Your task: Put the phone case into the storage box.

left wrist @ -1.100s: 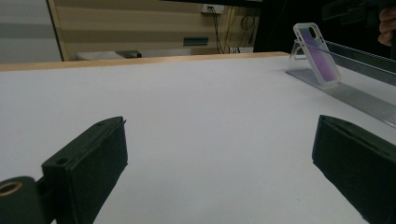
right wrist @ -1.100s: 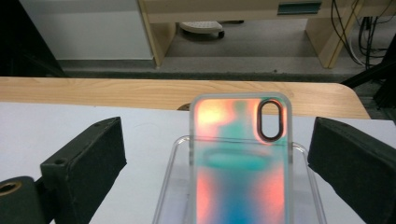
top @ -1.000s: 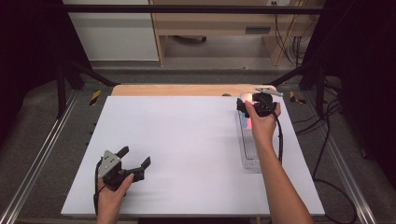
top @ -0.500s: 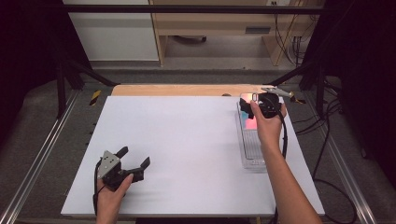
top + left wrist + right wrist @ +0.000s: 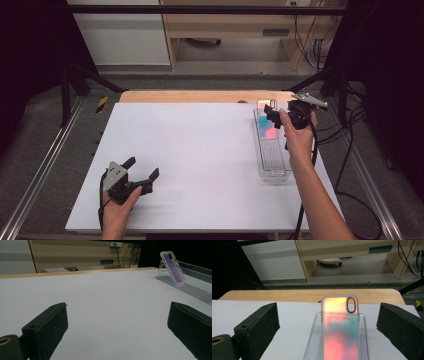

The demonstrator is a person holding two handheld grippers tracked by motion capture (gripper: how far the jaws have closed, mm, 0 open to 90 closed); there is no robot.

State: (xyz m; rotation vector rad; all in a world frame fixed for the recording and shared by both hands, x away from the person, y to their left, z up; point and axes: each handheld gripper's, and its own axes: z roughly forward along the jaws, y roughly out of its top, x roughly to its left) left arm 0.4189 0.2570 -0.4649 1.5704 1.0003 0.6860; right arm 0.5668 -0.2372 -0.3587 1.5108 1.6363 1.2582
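Iridescent pink and teal plastic catches my eye first: a phone case [image 5: 267, 125] leans in the far end of a clear tray [image 5: 274, 172] at about two o'clock on the white worktop [image 5: 200, 150]. In the right gripper view I see the phone case [image 5: 339, 327] straight ahead, at twelve o'clock, between my two black jaws, its camera cut-out at the upper right corner and the clear tray [image 5: 310, 347] wrapping its lower part. My right hand-held gripper [image 5: 280, 116] sits at the far end of the tray, just beside the case; its jaws stand wide apart and grasp nothing, with the case lying beyond them and not touched by either pad. My left hand-held gripper [image 5: 142, 172] rests low over the worktop at about seven o'clock, well apart from the tray, and it too is released, its jaws spread with bare white surface between them. From the left gripper view the phone case [image 5: 172, 268] shows at roughly one o'clock, propped upright and tilted back on the tray [image 5: 190, 287], looking purple from that side. A pale wooden board [image 5: 200, 96] runs along the far edge of the worktop at twelve o'clock, and black cables [image 5: 350, 165] trail off past the three o'clock edge.
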